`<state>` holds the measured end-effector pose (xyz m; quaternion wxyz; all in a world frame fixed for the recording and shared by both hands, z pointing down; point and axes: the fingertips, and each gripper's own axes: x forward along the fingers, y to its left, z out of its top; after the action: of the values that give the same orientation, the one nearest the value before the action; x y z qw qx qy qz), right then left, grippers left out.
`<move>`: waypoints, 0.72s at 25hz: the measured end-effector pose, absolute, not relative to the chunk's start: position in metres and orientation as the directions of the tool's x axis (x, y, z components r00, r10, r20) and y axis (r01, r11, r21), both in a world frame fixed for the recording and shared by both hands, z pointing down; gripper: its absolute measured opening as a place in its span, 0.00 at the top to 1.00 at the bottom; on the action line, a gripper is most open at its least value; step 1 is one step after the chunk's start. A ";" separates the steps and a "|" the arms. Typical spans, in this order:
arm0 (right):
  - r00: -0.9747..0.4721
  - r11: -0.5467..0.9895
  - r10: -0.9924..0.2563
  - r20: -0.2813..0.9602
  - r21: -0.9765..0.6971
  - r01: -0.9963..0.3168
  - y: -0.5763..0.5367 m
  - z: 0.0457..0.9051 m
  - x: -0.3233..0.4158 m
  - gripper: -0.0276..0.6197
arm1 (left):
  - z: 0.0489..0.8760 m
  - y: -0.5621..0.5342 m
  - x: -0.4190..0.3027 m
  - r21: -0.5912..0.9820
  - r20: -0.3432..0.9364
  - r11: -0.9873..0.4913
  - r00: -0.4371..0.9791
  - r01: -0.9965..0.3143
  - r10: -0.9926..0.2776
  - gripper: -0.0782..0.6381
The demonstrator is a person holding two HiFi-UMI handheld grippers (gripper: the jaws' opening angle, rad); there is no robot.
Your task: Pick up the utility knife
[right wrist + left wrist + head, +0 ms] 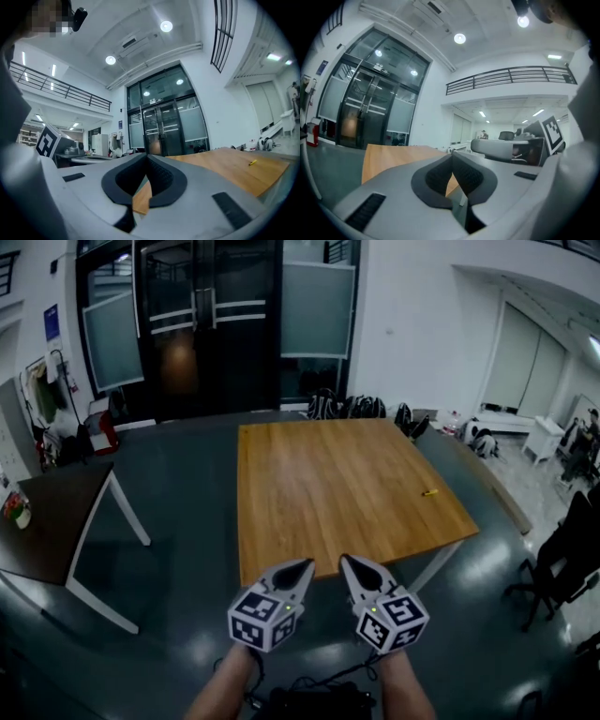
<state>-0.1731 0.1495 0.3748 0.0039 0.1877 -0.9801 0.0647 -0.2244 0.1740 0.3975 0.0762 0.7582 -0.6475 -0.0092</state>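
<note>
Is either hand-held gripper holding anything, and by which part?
Nothing. The left hand-held gripper and right hand-held gripper are shut, empty; the utility knife lies on the table.

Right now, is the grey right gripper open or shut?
Shut and empty: on the grey right gripper the jaws meet at the tips in its own view, only the wooden table showing behind them.

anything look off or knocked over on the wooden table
Nothing stands out. The wooden table is bare except for a small yellow object, probably the utility knife, lying near its right edge. The left gripper and right gripper hover shut and empty by the near edge.
</note>
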 end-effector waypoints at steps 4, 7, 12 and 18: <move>-0.895 0.885 -0.446 0.024 -0.135 -0.445 0.112 0.374 -0.117 0.94 | 0.398 0.132 -0.175 0.136 0.086 -0.222 0.235 -0.966 -0.968 0.88; -0.873 0.863 -0.487 0.019 -0.145 -0.484 0.084 0.373 -0.078 0.94 | 0.399 0.102 -0.139 0.140 0.093 -0.260 0.275 -0.955 -0.957 0.88; -0.853 0.842 -0.522 0.001 -0.161 -0.515 0.042 0.379 -0.023 0.94 | 0.405 0.060 -0.087 0.147 0.104 -0.305 0.321 -0.941 -0.941 0.88; -0.807 0.792 -0.591 0.000 -0.191 -0.580 -0.001 0.384 0.034 0.94 | 0.412 0.016 -0.037 0.137 0.123 -0.353 0.369 -0.926 -0.921 0.88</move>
<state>0.0342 -0.0007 0.3843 -0.0298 0.3094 -0.9461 0.0915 -0.0370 0.0156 0.4119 0.0916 0.8223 -0.5615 0.0124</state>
